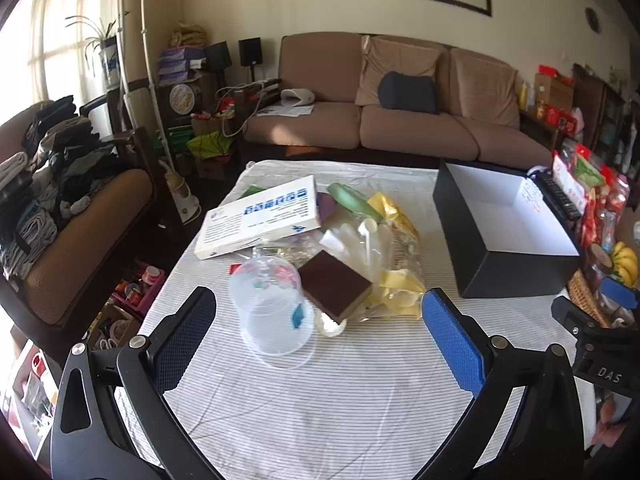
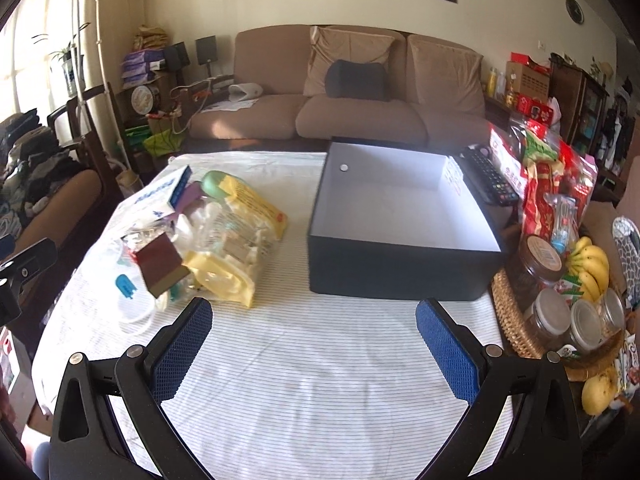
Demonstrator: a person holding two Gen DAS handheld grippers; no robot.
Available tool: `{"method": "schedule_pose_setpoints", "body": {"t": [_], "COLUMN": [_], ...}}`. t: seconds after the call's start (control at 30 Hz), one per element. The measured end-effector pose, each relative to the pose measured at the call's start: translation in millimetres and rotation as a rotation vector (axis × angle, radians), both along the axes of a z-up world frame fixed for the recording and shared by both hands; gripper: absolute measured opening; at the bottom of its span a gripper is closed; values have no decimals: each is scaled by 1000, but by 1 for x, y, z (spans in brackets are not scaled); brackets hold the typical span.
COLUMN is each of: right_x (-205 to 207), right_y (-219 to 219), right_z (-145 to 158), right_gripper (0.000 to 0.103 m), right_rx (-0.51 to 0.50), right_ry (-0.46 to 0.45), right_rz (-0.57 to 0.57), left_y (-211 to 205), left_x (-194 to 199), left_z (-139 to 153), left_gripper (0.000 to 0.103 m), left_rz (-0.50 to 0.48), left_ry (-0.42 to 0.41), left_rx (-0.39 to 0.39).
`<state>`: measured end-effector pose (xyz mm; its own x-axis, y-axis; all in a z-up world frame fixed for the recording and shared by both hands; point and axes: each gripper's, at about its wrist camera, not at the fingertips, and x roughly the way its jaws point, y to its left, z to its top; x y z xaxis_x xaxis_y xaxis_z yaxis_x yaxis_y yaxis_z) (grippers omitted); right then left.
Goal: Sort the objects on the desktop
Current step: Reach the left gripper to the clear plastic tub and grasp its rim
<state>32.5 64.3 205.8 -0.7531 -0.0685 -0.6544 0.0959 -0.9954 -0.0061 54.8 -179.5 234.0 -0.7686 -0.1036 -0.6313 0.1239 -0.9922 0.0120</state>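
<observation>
Desktop objects: a loose heap is seen on the left half of the counter (image 2: 304, 360), which is covered by a striped cloth.
White book (image 1: 260, 216): laid flat at the far left of the heap, its long axis running from near left to far right; its near end overhangs the clear wrappers.
Clear plastic cup (image 1: 272, 312): lying on its side at the near edge of the heap, its long axis pointing toward the camera, mouth nearest.
Brown block (image 1: 334, 284): a brown-topped, pale-sided slab resting tilted on the heap, just right of the cup, one corner pointing toward the near edge.
Yellow packets (image 2: 228, 276): lying among clear bags on the right side of the heap; a longer yellow pack (image 2: 256, 204) runs from far left to near right.
Green oblong item (image 1: 352, 198): at the far side of the heap, partly covered; its long axis runs far left to near right.
Black box (image 2: 400, 232): open-topped, white inside, standing on the right half of the counter, apart from the heap.
Remote control (image 2: 486, 178): laid along the box's right wall.
Wicker basket (image 2: 512, 320): at the counter's right edge, with jars and bananas.
Left tool (image 1: 320, 344): jaws spread fully, nothing between them; held above the near side of the heap, angled down.
Right tool (image 2: 314, 348): jaws spread fully, nothing held; held over bare cloth between the heap and the box.
</observation>
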Motion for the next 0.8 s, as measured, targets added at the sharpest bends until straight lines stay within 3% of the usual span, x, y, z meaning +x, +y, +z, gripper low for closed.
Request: {"method": "schedule_pose_setpoints", "body": {"t": [0.4, 0.63, 0.8], "right_x": [2, -8, -10], "right_y": [-67, -101, -119], "right_z": [3, -16, -39], "right_gripper": [103, 103, 103], "right_rx": [-2, -12, 7], "right_ry": [-2, -24, -45], "right_rz": [76, 127, 170], "left_y": [-72, -115, -112], "left_x": [10, 3, -19], "left_z": [-14, -50, -81], "left_gripper": [103, 103, 103], "left_rz": [60, 113, 83], "left_ry": [-25, -72, -107], "left_rx": [12, 41, 72]}}
